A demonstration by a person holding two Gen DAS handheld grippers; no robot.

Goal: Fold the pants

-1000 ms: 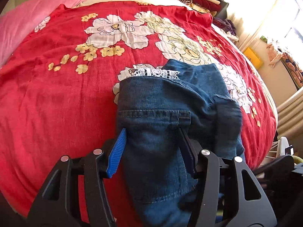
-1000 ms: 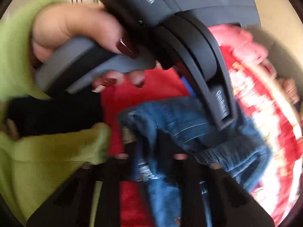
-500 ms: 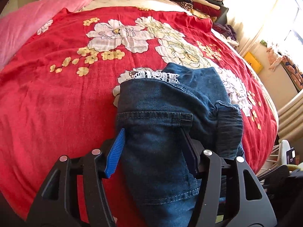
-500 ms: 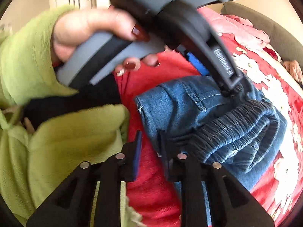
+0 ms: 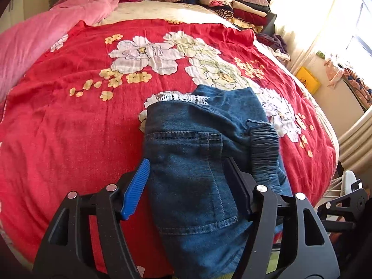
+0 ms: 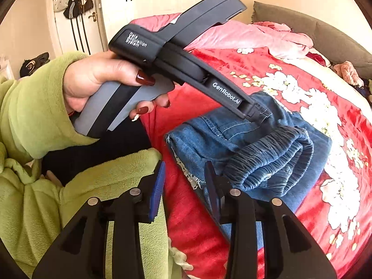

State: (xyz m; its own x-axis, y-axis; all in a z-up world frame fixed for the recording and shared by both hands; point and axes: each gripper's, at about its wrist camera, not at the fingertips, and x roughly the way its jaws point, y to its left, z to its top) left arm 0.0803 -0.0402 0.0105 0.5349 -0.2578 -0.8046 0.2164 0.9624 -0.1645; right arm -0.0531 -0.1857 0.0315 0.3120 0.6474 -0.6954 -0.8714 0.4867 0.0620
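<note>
The blue denim pants (image 5: 200, 153) lie folded in a bundle on the red flowered bedspread (image 5: 69, 127), with a white lace hem at the far end and a gathered elastic waistband (image 5: 265, 148) on the right. My left gripper (image 5: 186, 181) is open, its fingers on either side of the bundle's near part. In the right wrist view the pants (image 6: 255, 144) lie ahead to the right, and the left gripper's body (image 6: 186, 69) rests over them. My right gripper (image 6: 184, 186) is open and empty, just off the bundle's near left edge.
A pink blanket (image 5: 34, 37) lies at the bed's far left. Stacks of folded clothes (image 5: 232, 7) sit at the far end. The bed's right edge drops toward a window and a yellow object (image 5: 307, 81). The person's green sleeve (image 6: 34, 121) fills the right view's left side.
The right gripper has pulled back from the pants and opened wider. The left gripper has stayed open around the bundle, with its view tilted up a little.
</note>
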